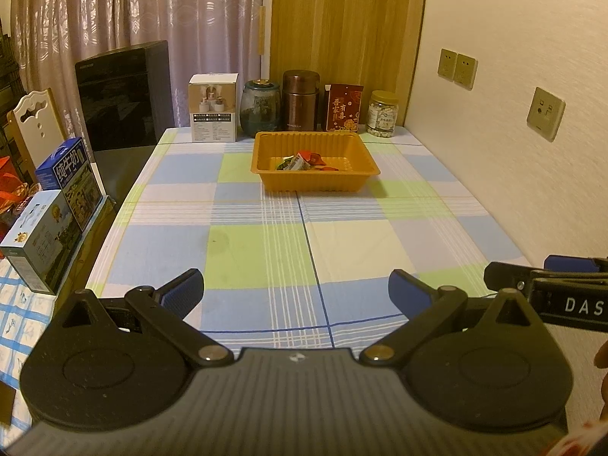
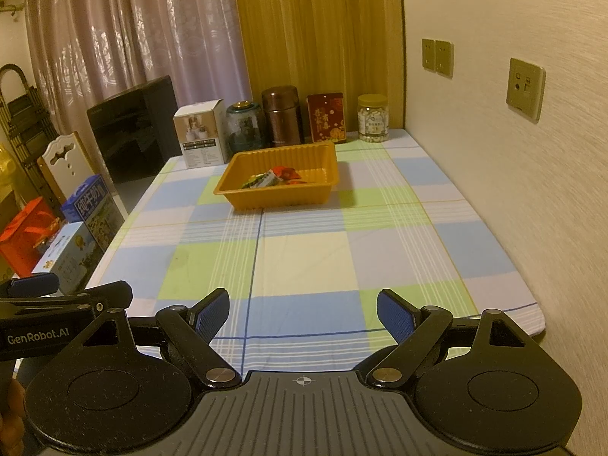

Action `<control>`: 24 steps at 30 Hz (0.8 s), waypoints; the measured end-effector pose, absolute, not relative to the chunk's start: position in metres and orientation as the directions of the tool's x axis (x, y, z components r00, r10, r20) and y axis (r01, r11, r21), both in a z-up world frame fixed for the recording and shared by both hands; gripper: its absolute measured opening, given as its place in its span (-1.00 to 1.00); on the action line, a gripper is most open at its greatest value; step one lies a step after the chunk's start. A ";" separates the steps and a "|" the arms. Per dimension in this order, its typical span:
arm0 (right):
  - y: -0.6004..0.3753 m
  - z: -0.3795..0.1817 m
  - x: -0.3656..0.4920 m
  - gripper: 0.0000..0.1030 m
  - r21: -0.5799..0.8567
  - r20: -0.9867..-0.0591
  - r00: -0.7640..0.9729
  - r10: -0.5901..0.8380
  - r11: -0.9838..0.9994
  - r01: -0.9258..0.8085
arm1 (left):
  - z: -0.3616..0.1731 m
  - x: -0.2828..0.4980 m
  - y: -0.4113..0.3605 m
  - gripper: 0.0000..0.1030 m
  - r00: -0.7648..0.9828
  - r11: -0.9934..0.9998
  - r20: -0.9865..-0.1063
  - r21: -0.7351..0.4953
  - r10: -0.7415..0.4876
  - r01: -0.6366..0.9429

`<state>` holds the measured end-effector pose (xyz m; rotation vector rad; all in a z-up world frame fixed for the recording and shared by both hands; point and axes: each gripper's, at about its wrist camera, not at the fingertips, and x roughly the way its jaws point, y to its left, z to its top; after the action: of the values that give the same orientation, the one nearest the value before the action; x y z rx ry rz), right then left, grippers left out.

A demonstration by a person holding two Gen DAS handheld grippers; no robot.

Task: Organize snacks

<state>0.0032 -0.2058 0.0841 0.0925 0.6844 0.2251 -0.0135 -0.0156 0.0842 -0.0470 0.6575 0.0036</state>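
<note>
Both claws, left claw [image 1: 296, 294] and right claw [image 2: 303, 313], hang spread and empty at the tabletop's [image 1: 342, 243] near edge, orange tray [image 1: 355, 186] holding snack packets [image 1: 300, 161] straight ahead toward the far edge, long axis crosswise.

"DAS", cut off at the frame edge, in white on the black side bar of the right hand-held gripper [image 1: 547, 277]. "GenRobot.AI" in white on the side bar of the left hand-held gripper [image 2: 72, 296]. "纯牛奶" in white on the blue milk carton [image 1: 70, 176] beside the bench. "吾家有喜" in gold on the red box [image 1: 343, 108] at the back. Fine print elsewhere too small to read.
</note>
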 end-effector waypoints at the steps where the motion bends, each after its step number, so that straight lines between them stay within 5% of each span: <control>1: -0.206 0.084 0.003 0.64 0.159 -0.616 0.752 0.237 0.972 -0.176 | 0.084 -0.014 -0.015 1.00 0.791 0.999 -0.611 -0.044 -0.013 -0.018; 24: -0.202 0.083 0.004 0.64 0.159 -0.619 0.749 0.235 0.972 -0.174 | 0.083 -0.014 -0.014 1.00 0.788 0.999 -0.616 -0.047 -0.013 -0.021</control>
<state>0.0040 -0.2023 0.0833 0.0934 0.6885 0.2241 -0.0136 -0.0137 0.0829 -0.0523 0.6641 0.0045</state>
